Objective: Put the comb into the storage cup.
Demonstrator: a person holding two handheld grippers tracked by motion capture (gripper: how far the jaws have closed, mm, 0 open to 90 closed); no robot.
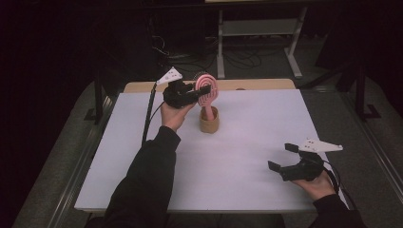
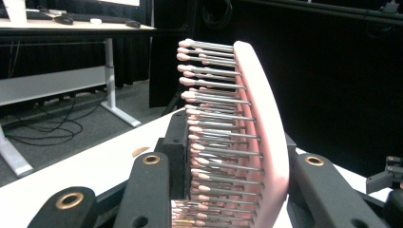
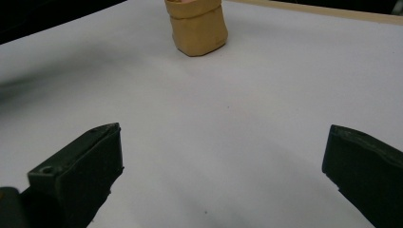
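Left gripper [image 1: 192, 92] pinches the pink hairbrush [image 1: 207, 90] by its head, long axis upright, handle down inside the tan cup [image 1: 209, 122] at table [image 1: 247, 133] centre; right gripper [image 1: 285, 158] is spread wide, empty, well apart near the edge.

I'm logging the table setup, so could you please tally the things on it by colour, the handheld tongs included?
Pink: 1, the hairbrush, its handle in the holder
Tan: 1, the holder
Black: 2, the left tongs shut on the hairbrush, and the right tongs, open
Total: 4
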